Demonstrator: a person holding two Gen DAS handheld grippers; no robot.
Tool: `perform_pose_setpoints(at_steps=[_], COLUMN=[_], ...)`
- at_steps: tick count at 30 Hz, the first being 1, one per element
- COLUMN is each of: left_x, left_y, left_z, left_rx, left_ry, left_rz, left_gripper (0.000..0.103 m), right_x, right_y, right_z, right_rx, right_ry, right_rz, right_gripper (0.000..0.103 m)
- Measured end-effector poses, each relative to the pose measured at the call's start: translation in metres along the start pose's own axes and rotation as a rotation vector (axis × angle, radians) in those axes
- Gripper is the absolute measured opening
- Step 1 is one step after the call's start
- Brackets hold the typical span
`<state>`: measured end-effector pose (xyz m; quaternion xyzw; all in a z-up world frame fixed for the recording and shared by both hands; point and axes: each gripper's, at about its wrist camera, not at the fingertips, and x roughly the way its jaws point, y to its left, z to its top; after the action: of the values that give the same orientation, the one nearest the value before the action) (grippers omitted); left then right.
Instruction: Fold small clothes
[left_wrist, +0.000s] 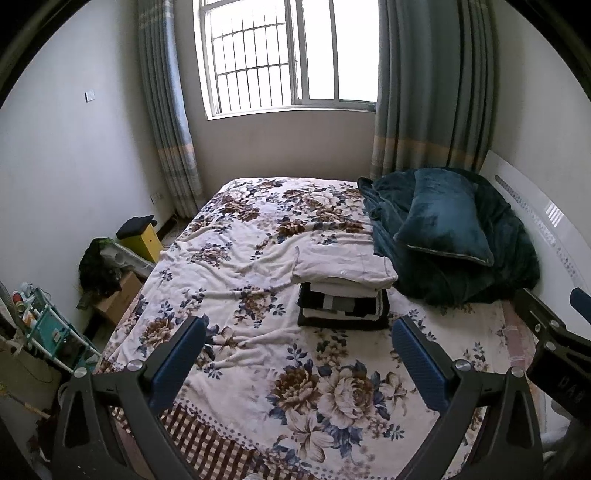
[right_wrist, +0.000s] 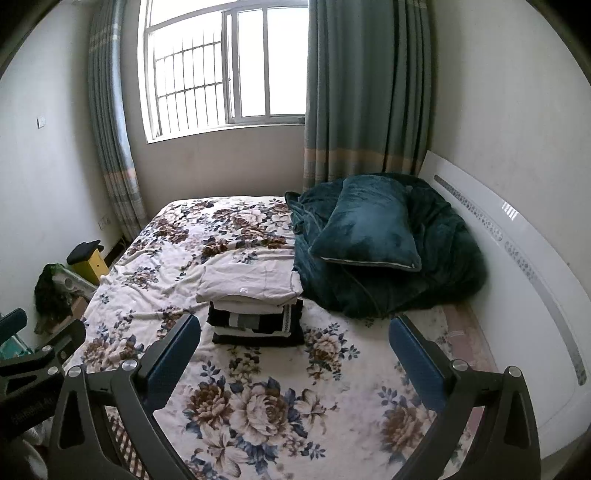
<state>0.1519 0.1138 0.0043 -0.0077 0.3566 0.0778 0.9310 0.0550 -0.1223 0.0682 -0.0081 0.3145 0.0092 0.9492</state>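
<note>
Both grippers (left_wrist: 299, 354) (right_wrist: 295, 350) gape; stack (left_wrist: 343, 299) underside hidden.

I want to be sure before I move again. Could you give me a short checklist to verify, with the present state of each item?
1. Left gripper open and holding nothing: ok.
2. Right gripper open and holding nothing: ok.
3. Stack of folded clothes sits level on the floral bedsheet, not leaning: ok.
4. Top white garment folded flat, though it overhangs the darker pieces below: ok.
5. Another unfolded small garment to take next: cannot tell, none shows on the bed in either view.
6. Stack stands apart from the dark green blanket and pillow: not ok, the blanket edge lies right beside it.
</note>
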Motion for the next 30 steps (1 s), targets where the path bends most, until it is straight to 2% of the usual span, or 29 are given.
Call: perform_pose_setpoints(at_steps=[30], left_x=[-0.0006], left_y=[0.0092], left_z=[0.0028], left_rx=[-0.011], left_ry=[-0.002], left_rz=[0.008], left_gripper=[0.103], right_x=[0.0002], right_y=[0.0036], right_z=[-0.0018], right_rx=[0.006], right_ry=[0.017], right_rz=[0.017], right_gripper=[0.103])
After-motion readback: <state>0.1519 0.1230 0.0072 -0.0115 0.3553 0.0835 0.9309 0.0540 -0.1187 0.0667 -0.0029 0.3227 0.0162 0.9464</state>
